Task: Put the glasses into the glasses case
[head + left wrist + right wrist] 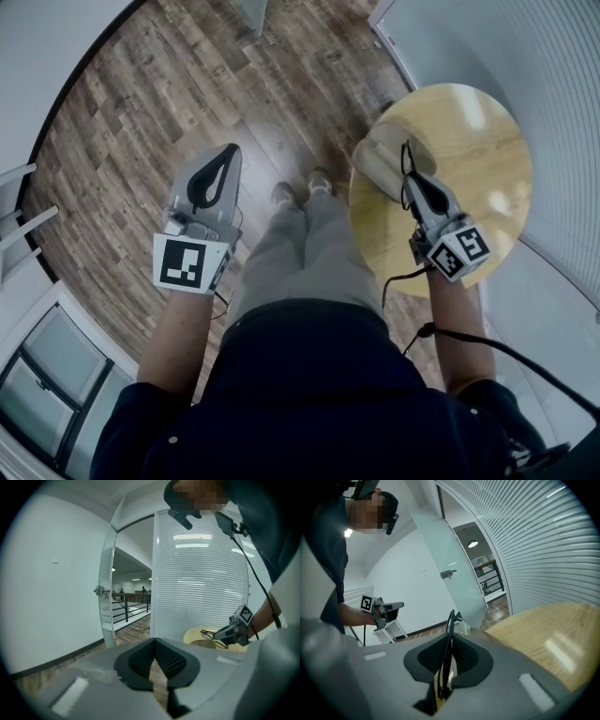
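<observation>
My right gripper [412, 180] hangs over the left part of a round wooden table [483, 178] and is shut on a pair of thin black-framed glasses [407, 161]. In the right gripper view the glasses' frame [449, 637] stands upright between the pads. A beige glasses case [379, 157] lies on the table just beyond the glasses, near the table's left edge. My left gripper [231, 152] is held over the wooden floor, well to the left of the table. Its jaws meet at the tips with nothing between them. The left gripper view shows the right gripper [219, 634] with the glasses [211, 633] over the table.
The person's legs and shoes [300, 192] stand between the two grippers. A wall of white blinds [525, 66] curves round the table's far and right side. A glass door [107, 592] stands beyond. White furniture [19, 216] sits at the left.
</observation>
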Available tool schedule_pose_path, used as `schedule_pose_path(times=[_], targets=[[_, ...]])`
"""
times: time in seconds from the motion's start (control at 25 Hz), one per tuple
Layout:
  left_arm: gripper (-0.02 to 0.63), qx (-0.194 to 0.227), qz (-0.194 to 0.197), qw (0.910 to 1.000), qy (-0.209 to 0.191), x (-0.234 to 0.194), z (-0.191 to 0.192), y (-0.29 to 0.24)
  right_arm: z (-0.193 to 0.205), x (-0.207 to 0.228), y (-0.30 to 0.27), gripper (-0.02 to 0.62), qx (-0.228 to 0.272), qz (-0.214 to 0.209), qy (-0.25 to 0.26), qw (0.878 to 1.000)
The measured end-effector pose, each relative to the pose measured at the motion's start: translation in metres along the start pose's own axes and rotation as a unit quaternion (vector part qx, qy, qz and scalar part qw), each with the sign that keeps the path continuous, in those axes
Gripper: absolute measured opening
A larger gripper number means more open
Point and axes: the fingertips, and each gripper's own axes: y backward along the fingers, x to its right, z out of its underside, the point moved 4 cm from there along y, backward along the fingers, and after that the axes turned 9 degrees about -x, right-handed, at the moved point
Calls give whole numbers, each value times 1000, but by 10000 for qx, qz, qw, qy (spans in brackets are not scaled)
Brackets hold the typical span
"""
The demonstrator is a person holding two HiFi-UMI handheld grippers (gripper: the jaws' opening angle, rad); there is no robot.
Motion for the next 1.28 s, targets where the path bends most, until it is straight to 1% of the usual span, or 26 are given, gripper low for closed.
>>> schedule_pose_path(times=[0.12, 0.32, 0.48, 0.88, 1.04, 1.28], targets=[[3, -89, 36, 9999, 49, 0, 7, -3, 6, 5, -4, 34, -65, -58, -83, 9999], [3, -159, -25, 9998, 105, -4, 12, -10, 13, 11, -14, 34, -195, -118, -83, 9997], [3, -225, -12, 9997, 106, -3, 19, -14, 19, 16, -17, 34, -334, -106, 76, 9994], [3, -286, -73, 9991, 297, -8, 26, -21, 24, 23, -26, 34, -681, -231, 354, 9968], [3, -353, -39, 9991, 246, -8, 31, -20, 26, 20, -28, 34, -803, -290, 505, 9951], [3, -387, -55, 9988, 287, -12, 36, -25, 30, 19, -41, 34, -1039, -367, 732, 9912]])
